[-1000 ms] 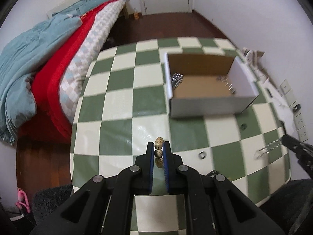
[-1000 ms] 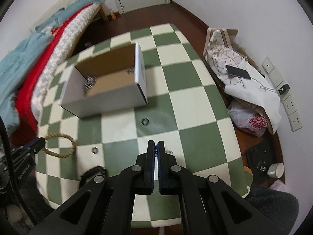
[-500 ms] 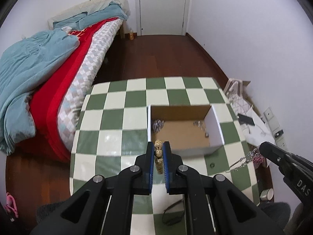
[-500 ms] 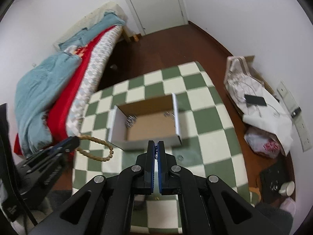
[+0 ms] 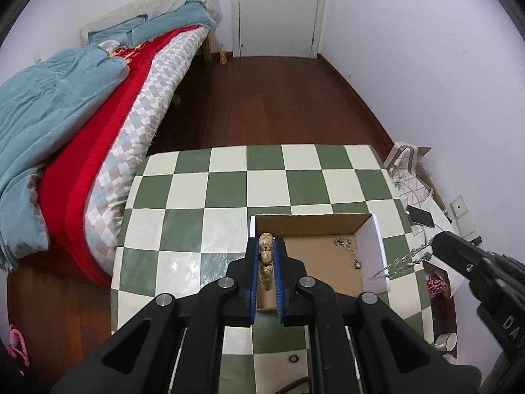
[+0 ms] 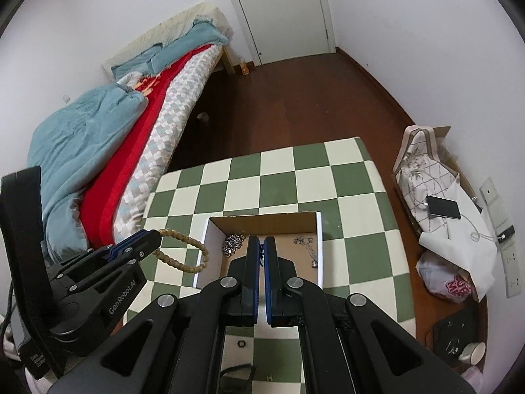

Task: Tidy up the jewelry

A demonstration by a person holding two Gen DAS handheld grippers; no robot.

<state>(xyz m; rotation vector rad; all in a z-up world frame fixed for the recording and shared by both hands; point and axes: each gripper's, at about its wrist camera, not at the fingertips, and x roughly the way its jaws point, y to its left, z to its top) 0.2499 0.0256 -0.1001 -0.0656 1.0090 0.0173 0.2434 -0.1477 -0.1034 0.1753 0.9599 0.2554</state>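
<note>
My left gripper (image 5: 265, 244) is shut on a tan beaded bracelet (image 5: 265, 256), held above the left edge of an open cardboard box (image 5: 374, 246). In the right wrist view the bracelet (image 6: 183, 252) hangs as a loop from the left gripper (image 6: 154, 239) beside the box (image 6: 320, 229). My right gripper (image 6: 261, 246) is shut on a thin silver chain (image 5: 398, 262), which dangles over the box's right wall. The box holds a silver chain bracelet (image 6: 233, 243) and a thin necklace (image 6: 308, 248).
The box sits on a green and cream checkered table (image 5: 229, 190). A small dark ring (image 6: 241, 343) lies on the table near me. A bed with red and teal bedding (image 5: 65, 124) stands left. Bags and a phone (image 6: 443, 208) lie on the floor right.
Both grippers have risen and pulled back from the table, each carrying its jewelry. The box now lies under both of them.
</note>
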